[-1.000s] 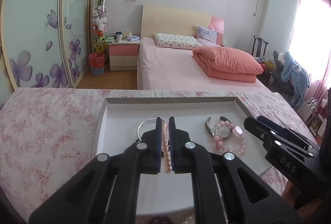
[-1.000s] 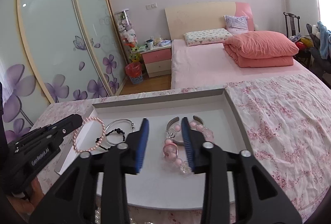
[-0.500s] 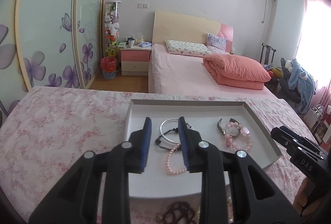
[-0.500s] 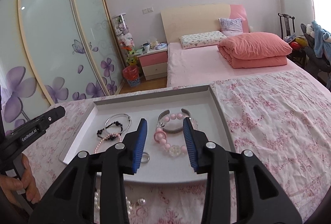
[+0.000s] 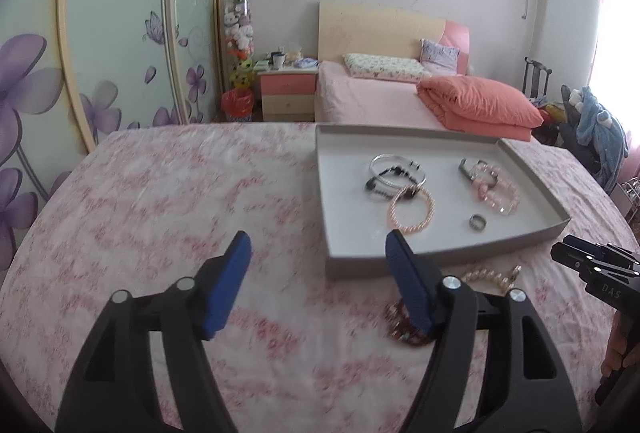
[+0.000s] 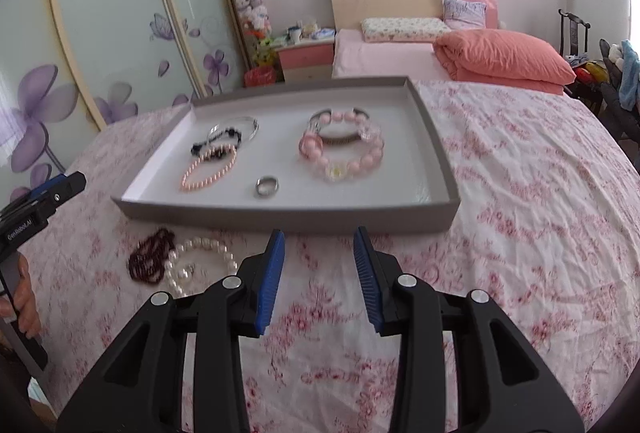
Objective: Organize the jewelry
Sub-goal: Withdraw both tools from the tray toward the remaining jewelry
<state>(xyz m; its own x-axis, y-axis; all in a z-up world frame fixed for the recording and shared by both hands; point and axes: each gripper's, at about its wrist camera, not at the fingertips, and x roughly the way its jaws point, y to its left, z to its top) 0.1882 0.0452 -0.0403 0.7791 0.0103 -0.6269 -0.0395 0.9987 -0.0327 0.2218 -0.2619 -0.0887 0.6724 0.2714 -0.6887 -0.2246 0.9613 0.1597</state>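
A grey tray (image 6: 288, 211) (image 5: 360, 265) lies on the floral cloth. It holds a pink pearl bracelet (image 6: 208, 169) (image 5: 412, 211), a black bead bracelet with a silver bangle (image 6: 234, 131) (image 5: 394, 173), a pink bead bracelet with a cuff (image 6: 342, 147) (image 5: 490, 185) and a silver ring (image 6: 267, 187) (image 5: 478, 222). In front of the tray lie a white pearl bracelet (image 6: 200, 259) (image 5: 490, 278) and a dark red bead bracelet (image 6: 150, 259) (image 5: 404, 329). My left gripper (image 5: 318, 257) is wide open and empty, left of the tray. My right gripper (image 6: 320, 253) is open and empty, just before the tray's front wall.
The table wears a pink floral cloth (image 6: 520, 193). Beyond it stand a bed with an orange quilt (image 6: 504, 57), a nightstand (image 6: 306, 57) and sliding wardrobe doors (image 6: 120, 33). A chair with clothes (image 5: 596, 129) stands at the far right.
My left gripper let go of the pink pearl bracelet in the tray, opened wide and drew back to the left. My right gripper drew back from over the tray to its front edge.
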